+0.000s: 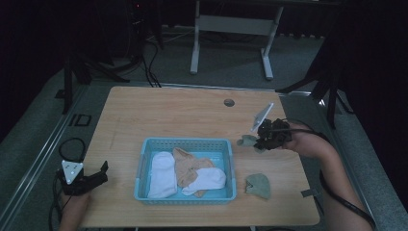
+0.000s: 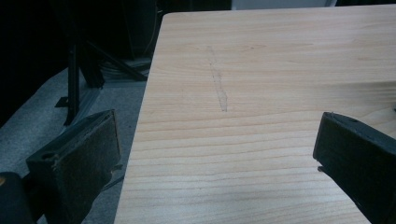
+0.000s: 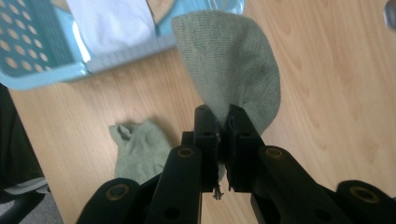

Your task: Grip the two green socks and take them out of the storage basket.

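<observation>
- Right gripper view: my right gripper [image 3: 223, 140] pinches a green sock [image 3: 233, 65], lifted clear for the blue basket [image 3: 42, 60].
- Left gripper [image 2: 215, 154] gapes wide, empty, parked aside.

No text, label, brand, number or sign can be read anywhere in these pictures.

Light wooden table [image 1: 183, 113] with a blue basket [image 1: 185, 197] and one green sock [image 1: 259, 185].
</observation>
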Tool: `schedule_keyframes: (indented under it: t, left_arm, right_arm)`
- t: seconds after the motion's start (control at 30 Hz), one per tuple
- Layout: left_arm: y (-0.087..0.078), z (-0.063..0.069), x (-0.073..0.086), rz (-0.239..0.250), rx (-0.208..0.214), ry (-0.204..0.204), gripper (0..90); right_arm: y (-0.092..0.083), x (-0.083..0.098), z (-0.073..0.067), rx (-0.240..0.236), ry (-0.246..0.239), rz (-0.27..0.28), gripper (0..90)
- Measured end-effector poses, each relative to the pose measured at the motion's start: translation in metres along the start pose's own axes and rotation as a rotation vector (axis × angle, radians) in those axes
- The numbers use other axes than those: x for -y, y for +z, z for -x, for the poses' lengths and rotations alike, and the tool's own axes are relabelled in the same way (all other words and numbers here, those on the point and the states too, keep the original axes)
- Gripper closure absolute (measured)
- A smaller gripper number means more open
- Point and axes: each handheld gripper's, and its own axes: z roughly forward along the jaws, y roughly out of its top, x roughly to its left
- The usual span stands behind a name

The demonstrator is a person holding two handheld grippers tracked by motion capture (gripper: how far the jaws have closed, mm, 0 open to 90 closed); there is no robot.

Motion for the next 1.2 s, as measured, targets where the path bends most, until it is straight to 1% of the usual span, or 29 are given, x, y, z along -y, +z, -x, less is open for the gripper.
schedule_keyframes:
  t: [0.03, 0.07, 0.27, 0.37, 0.5, 0.6, 0.67, 0.7, 0.73, 0.77, 0.8, 0.83, 0.87, 0.9, 0.93, 1.03, 1.1, 1.13, 1.17, 1.2]
  left_arm:
    - [0.000, 0.000, 0.000, 0.000, 0.000, 0.000, 0.4]
    - [0.000, 0.000, 0.000, -0.002, 0.000, 0.002, 0.3]
    - [0.000, 0.000, 0.000, -0.003, -0.001, 0.002, 0.3]
    - [0.000, 0.000, 0.000, -0.002, 0.000, 0.004, 0.4]
    - [0.000, 0.000, 0.000, -0.001, 0.000, 0.004, 0.3]
    - [0.000, 0.000, 0.000, -0.003, 0.001, 0.003, 0.4]
    - [0.000, 0.000, 0.000, -0.002, 0.001, 0.002, 0.4]
    - [0.000, 0.000, 0.000, -0.002, 0.001, 0.002, 0.4]
    - [0.000, 0.000, 0.000, -0.003, 0.001, 0.003, 0.4]
    - [0.000, 0.000, 0.000, -0.003, 0.001, 0.003, 0.3]
    - [0.000, 0.000, 0.000, -0.002, 0.001, 0.002, 0.3]
    - [0.000, 0.000, 0.000, -0.003, 0.001, 0.003, 0.3]
    - [0.000, 0.000, 0.000, -0.003, 0.001, 0.003, 0.4]
    - [0.000, 0.000, 0.000, -0.002, 0.001, 0.002, 0.4]
    - [0.000, 0.000, 0.000, -0.002, 0.001, 0.002, 0.4]
    - [0.000, 0.000, 0.000, -0.002, 0.001, 0.002, 0.3]
    - [0.000, 0.000, 0.000, -0.002, 0.001, 0.004, 0.4]
    - [0.000, 0.000, 0.000, -0.002, 0.001, 0.004, 0.3]
    - [0.000, 0.000, 0.000, -0.002, 0.000, 0.002, 0.4]
    - [0.000, 0.000, 0.000, -0.003, 0.000, 0.002, 0.4]
  right_arm:
    - [0.000, 0.000, 0.000, 0.000, 0.000, 0.000, 84.4]
    - [0.006, 0.009, 0.003, -0.002, 0.018, -0.002, 84.4]
    - [0.029, 0.028, 0.010, -0.003, 0.063, -0.002, 84.3]
    - [0.043, 0.033, 0.011, -0.001, 0.079, -0.008, 84.2]
    - [0.067, 0.039, 0.011, -0.031, 0.091, -0.001, 84.2]
    - [0.084, 0.043, 0.014, -0.042, 0.115, -0.010, 84.1]
    - [0.094, 0.045, 0.015, -0.056, 0.130, -0.012, 83.7]
    - [0.094, 0.045, 0.015, -0.056, 0.130, -0.012, 83.7]
    - [0.103, 0.046, 0.015, -0.082, 0.144, -0.027, 79.8]
    - [0.103, 0.046, 0.015, -0.082, 0.144, -0.027, 79.8]
    - [0.106, 0.046, 0.014, -0.083, 0.150, -0.033, 76.1]
    - [0.109, 0.047, 0.014, -0.090, 0.158, -0.036, 70.3]
    - [0.109, 0.047, 0.014, -0.090, 0.158, -0.036, 70.3]
    - [0.109, 0.048, 0.012, -0.087, 0.167, -0.020, 60.7]
    - [0.108, 0.049, 0.013, -0.087, 0.171, -0.010, 56.9]
    - [0.101, 0.053, 0.012, -0.070, 0.176, 0.020, 49.2]
    - [0.096, 0.057, 0.012, -0.064, 0.190, 0.043, 41.7]
    - [0.093, 0.059, 0.011, -0.052, 0.206, 0.059, 35.9]
    - [0.091, 0.061, 0.011, -0.050, 0.216, 0.069, 33.6]
    - [0.089, 0.064, 0.011, -0.054, 0.231, 0.085, 29.5]
